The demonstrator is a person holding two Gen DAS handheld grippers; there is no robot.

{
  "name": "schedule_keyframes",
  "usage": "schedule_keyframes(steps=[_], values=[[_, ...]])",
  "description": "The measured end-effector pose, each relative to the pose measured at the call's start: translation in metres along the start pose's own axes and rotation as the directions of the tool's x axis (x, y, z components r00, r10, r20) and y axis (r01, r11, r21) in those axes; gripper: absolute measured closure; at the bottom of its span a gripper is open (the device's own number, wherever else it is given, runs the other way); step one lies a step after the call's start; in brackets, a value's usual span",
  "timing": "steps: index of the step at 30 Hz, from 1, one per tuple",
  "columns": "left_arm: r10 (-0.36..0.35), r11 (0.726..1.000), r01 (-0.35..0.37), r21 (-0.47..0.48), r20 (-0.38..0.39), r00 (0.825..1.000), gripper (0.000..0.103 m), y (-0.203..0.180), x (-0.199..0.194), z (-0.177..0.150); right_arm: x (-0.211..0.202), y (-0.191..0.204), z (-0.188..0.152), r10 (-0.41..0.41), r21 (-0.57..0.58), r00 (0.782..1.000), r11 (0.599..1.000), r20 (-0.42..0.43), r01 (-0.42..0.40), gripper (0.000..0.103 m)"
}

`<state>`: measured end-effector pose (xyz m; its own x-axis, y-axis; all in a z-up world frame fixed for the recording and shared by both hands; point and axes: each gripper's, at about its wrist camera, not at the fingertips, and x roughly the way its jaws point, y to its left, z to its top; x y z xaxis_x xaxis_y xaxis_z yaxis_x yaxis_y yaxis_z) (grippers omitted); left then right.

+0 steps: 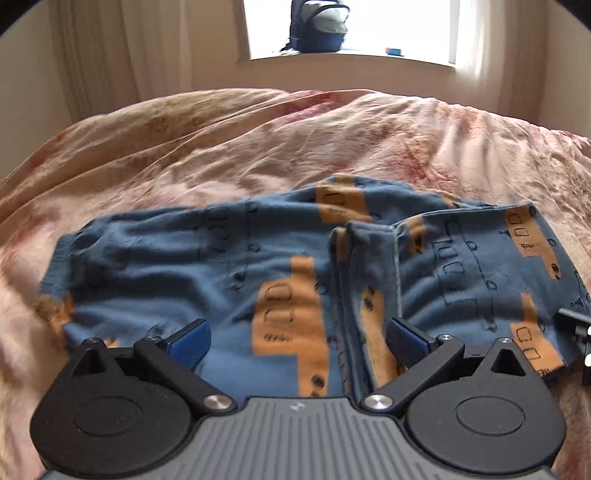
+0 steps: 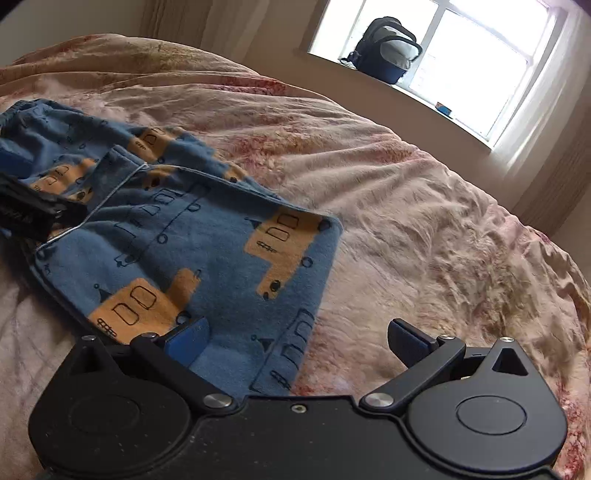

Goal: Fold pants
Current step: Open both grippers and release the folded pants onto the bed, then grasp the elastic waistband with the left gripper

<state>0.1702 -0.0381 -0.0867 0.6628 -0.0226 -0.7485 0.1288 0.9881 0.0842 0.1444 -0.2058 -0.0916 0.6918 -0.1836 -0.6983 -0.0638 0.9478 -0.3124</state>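
Blue pants (image 1: pixel 229 269) with orange bus prints lie folded on the bed, waistband at the left, leg ends folded over at the right. My left gripper (image 1: pixel 297 341) is open, its jaws wide apart just above the near edge of the pants, holding nothing. In the right wrist view the same pants (image 2: pixel 207 236) lie at the left. My right gripper (image 2: pixel 297 341) is open and empty over the pants' right corner, its left pad over cloth and its right pad over the bedspread. The right gripper shows at the left wrist view's right edge (image 1: pixel 576 325). The left gripper shows at the right wrist view's left edge (image 2: pixel 33 210).
A wrinkled pink floral bedspread (image 1: pixel 258 147) covers the bed (image 2: pixel 424 221). Behind it is a wall with a window; a dark backpack (image 1: pixel 317 26) stands on the sill (image 2: pixel 388 51). Curtains hang at both sides.
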Motion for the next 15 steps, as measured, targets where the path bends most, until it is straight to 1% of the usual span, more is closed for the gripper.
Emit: schedule_keyframes(steps=[3,5,7,9,11,13,15], values=[[-0.001,0.998,0.000,-0.063,-0.020,1.000,0.000,0.012,-0.013,-0.004,-0.007,-0.006,-0.004,-0.074,-0.002,0.997,0.997,0.010,0.074,0.001],[0.013,0.996,-0.013,-0.089,-0.002,1.000,0.000,0.017,-0.024,-0.005,-0.014,-0.005,-0.004,-0.081,-0.003,0.995,0.997,0.057,0.081,0.001],[0.052,0.994,-0.050,-0.094,0.017,0.999,0.000,0.020,-0.033,-0.002,-0.020,-0.003,-0.002,-0.053,0.002,0.992,0.999,0.118,0.053,0.001],[0.082,0.992,-0.077,-0.098,0.046,0.996,0.000,0.023,-0.040,0.000,-0.024,-0.001,0.001,0.005,0.021,0.983,1.000,0.184,-0.009,0.001],[0.119,0.987,-0.110,-0.120,0.071,0.990,0.000,0.032,-0.046,-0.002,-0.022,0.004,0.004,0.062,0.024,0.970,0.997,0.236,-0.070,0.001],[0.156,0.976,-0.143,-0.164,0.072,0.985,0.000,0.047,-0.044,-0.003,-0.017,0.013,0.007,0.112,0.005,0.960,0.993,0.257,-0.117,0.001],[0.185,0.954,-0.168,-0.250,0.045,0.982,0.000,0.072,-0.038,-0.002,-0.011,0.026,0.008,0.148,-0.029,0.955,0.989,0.257,-0.145,0.001]])
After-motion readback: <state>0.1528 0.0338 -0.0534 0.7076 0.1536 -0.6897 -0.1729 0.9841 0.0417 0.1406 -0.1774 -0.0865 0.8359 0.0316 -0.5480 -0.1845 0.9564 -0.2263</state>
